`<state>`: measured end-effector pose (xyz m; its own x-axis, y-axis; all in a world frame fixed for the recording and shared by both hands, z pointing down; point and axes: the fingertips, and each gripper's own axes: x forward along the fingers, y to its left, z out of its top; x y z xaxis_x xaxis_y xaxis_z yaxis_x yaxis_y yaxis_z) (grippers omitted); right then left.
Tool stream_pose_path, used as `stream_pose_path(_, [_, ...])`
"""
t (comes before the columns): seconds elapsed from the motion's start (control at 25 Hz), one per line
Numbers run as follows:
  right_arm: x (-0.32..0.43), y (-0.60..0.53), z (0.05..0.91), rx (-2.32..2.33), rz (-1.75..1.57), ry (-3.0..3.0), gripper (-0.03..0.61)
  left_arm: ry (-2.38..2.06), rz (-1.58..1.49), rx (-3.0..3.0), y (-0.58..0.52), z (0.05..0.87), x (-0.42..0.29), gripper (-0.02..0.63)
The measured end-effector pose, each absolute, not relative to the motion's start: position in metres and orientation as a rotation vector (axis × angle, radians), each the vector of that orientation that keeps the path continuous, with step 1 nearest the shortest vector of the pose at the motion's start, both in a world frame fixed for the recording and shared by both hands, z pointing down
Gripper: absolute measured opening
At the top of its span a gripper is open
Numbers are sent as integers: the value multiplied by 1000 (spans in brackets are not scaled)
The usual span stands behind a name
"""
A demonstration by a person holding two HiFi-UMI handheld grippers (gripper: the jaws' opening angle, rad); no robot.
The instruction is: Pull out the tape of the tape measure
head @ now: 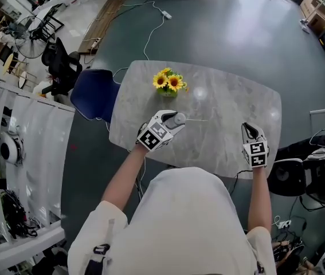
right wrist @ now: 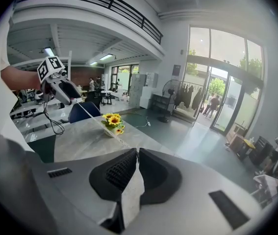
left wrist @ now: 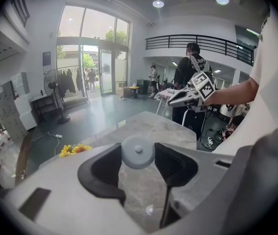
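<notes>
2 grippers over table [head: 225, 96]: left gripper [head: 175, 121] clamps round tape measure [left wrist: 138, 152] – right gripper [right wrist: 135, 153] pinched shut, apparently on thin tape [head: 196, 120]. Hold case fixed, draw right hand straight away – no twist.

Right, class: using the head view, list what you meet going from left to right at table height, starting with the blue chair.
The blue chair → left gripper, shut on the tape measure → tape → right gripper.
</notes>
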<state>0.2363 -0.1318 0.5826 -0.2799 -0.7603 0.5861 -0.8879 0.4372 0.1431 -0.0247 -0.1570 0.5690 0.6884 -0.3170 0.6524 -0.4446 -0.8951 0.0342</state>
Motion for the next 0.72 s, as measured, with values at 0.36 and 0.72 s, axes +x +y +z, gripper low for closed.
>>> stream_pose_path(0.36, [235,-119,606,1375,358,-2099,41,-626,1014,2660,-151,588,-25,216])
stream_pose_path(0.72, [228,-108,654,1315,464,-2052,41,-627,1138,2585,-146,641,-31,216])
